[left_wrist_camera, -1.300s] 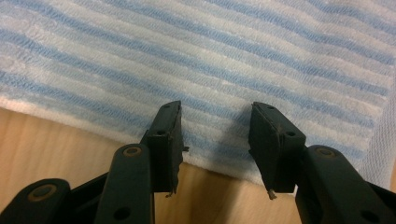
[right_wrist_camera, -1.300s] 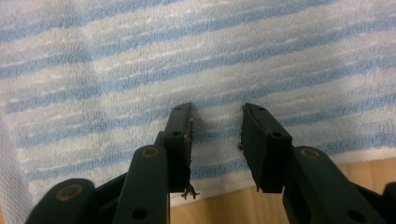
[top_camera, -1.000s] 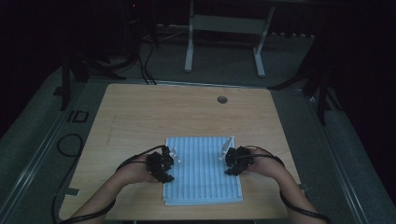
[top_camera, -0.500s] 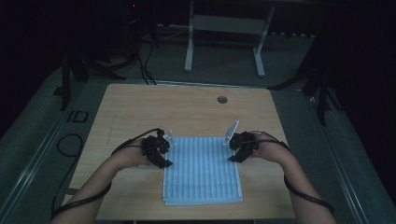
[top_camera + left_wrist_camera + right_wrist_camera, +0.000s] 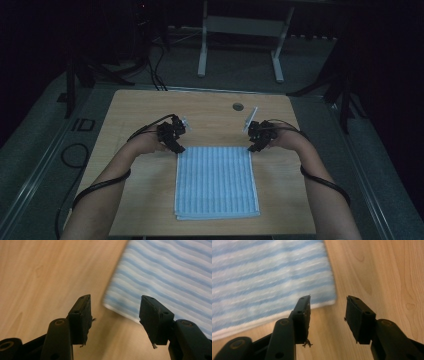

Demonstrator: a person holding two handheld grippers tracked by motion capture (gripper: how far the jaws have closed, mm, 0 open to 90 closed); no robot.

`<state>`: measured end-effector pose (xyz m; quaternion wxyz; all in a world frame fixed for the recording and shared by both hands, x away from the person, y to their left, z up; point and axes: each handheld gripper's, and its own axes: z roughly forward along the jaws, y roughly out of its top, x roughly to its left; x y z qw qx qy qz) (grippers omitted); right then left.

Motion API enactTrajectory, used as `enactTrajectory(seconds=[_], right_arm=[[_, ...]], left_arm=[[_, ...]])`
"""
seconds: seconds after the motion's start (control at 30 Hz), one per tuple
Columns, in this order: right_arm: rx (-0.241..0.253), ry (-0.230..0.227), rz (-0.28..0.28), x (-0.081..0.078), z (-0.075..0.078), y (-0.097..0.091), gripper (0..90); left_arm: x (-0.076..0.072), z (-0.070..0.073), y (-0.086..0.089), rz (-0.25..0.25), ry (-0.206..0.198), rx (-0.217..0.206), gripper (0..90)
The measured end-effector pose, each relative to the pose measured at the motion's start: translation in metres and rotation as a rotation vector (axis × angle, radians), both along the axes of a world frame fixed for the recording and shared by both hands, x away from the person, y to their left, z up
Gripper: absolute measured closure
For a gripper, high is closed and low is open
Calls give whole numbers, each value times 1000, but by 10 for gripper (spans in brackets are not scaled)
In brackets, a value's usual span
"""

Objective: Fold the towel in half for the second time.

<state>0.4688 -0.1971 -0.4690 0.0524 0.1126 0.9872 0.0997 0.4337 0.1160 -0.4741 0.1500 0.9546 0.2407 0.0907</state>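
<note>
Two tools are standing off the towel's (image 5: 216,182) far corners now, both empty. Going left to right: a sec ago my left tool (image 5: 176,145) was over the towel's left edge; now it's sitting at the far-left corner, outboard, jaws apart w/ nothing between them. In the left gripper view the striped corner (image 5: 117,307) is lying flat on the bench (image 5: 150,107) just past the jaws, not pinched. Mid-bench, the towel itself is looking tidier: folded, flat, stripes running across, near edge close to my side of the bench. My right tool (image 5: 255,146) is mirroring that at the far-right corner; its jaws have just been closing a little, but there's nothing between them, and bare wood is showing through the gap in the right gripper view (image 5: 327,312).

I'm reading this as both corners let go after laying the fold down, hands pulling back. So that fold is prob. done; I'm judging next is either re-gripping for another fold or smoothing.
</note>
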Motion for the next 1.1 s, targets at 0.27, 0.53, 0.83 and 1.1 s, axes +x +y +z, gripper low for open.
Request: enactTrajectory(seconds=[0.27, 0.53, 0.83, 1.1], right_arm=[[-6, 46, -18, 16, -15, 9, 605], [-73, 72, -3, 20, -38, 19, 633], [-103, 133, -18, 24, -46, 19, 739], [-153, 172, 1, 23, -45, 27, 842]], left_arm=[[19, -13, 0, 24, 35, -14, 436], [28, -33, -8, 20, 103, 5, 435], [31, -47, -10, -1, 147, 28, 479], [26, -44, -19, -69, 192, 39, 795]])
